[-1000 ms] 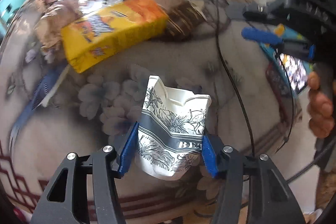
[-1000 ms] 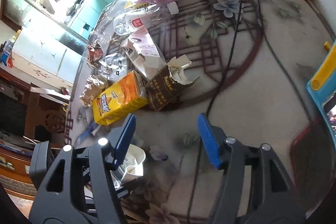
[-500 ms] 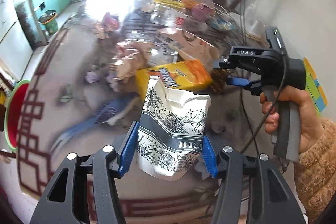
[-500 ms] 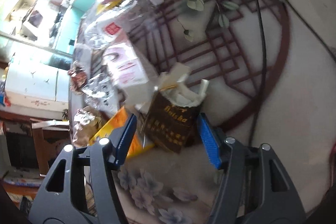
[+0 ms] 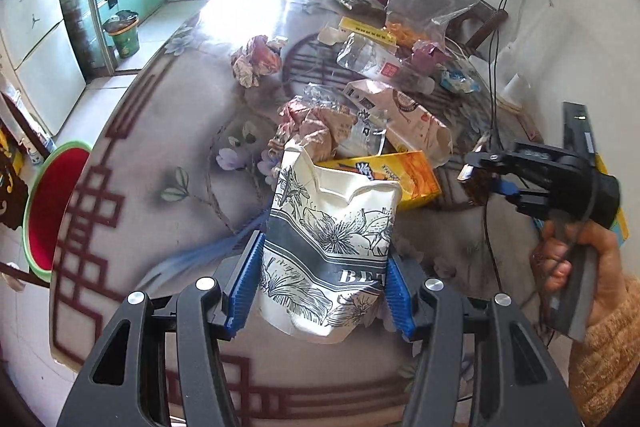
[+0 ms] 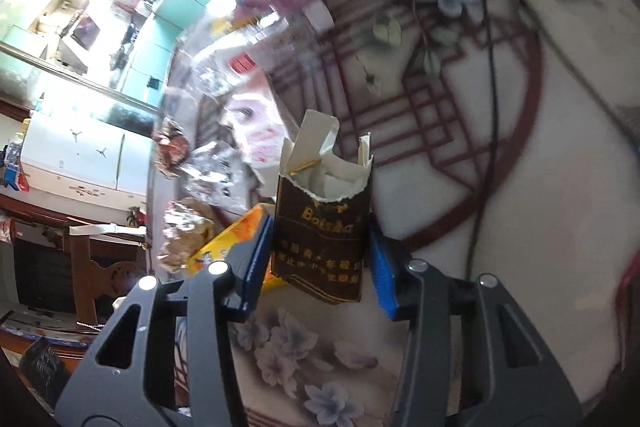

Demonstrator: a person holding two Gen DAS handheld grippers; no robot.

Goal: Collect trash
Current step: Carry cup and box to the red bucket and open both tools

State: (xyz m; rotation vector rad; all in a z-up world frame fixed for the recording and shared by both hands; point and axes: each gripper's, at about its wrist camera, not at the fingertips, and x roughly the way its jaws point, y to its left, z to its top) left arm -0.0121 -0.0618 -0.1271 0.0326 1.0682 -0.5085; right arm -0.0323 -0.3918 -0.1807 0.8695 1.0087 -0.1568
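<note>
My left gripper (image 5: 322,281) has lifted the crumpled floral paper cup (image 5: 330,251) clear of the patterned table (image 5: 160,187), pads pressed on both its sides, and the red basin (image 5: 48,211) has come into view off the table's left edge. My right gripper (image 6: 320,263), empty a second ago, is closing around the torn brown cigarette pack (image 6: 320,231), beside the yellow carton (image 6: 228,239). Both pieces look nearly ready to bin.
</note>
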